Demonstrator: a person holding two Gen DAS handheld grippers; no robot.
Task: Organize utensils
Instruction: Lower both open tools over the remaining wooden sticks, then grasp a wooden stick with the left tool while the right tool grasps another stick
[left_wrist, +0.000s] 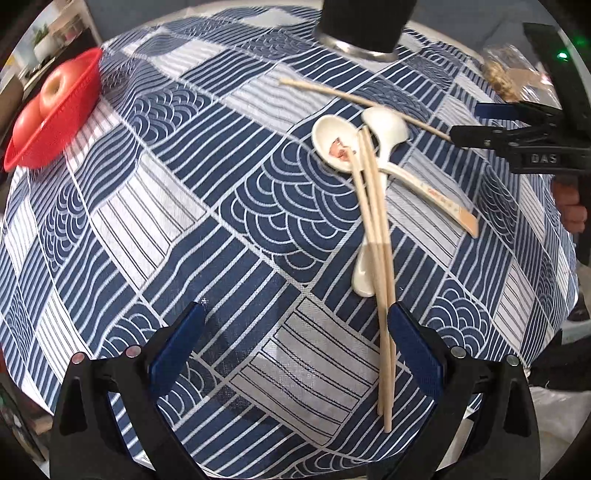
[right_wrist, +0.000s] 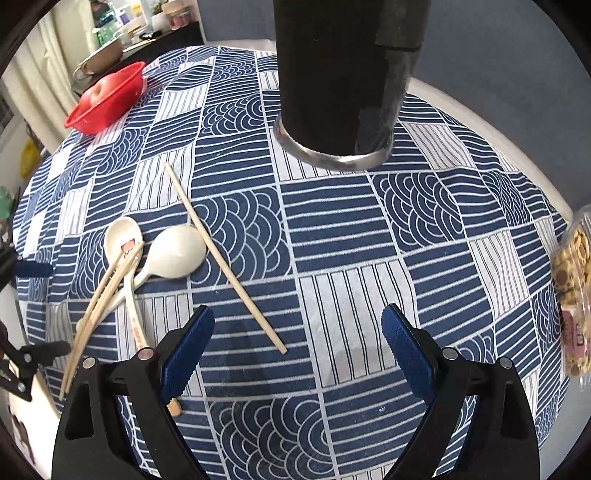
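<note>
Utensils unsorted: two spoons (right_wrist: 162, 254), chopsticks (right_wrist: 225, 258) loose mid-table, black holder (right_wrist: 343, 81) at far edge unfilled; left gripper (left_wrist: 295, 354), right gripper (right_wrist: 295, 354) both open, empty

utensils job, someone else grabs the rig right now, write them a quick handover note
Left tool: open, empty, low over the cloth beside the chopstick pair.
Right tool: open, empty, near the single chopstick.
Things: the pair lies across two white spoons in a loose pile; the single chopstick lies apart beside them. The black holder stands at the far side of the table.
Done: nothing gathered as far as can be seen.
Left: all three chopsticks and both spoons, probably into the holder.
</note>
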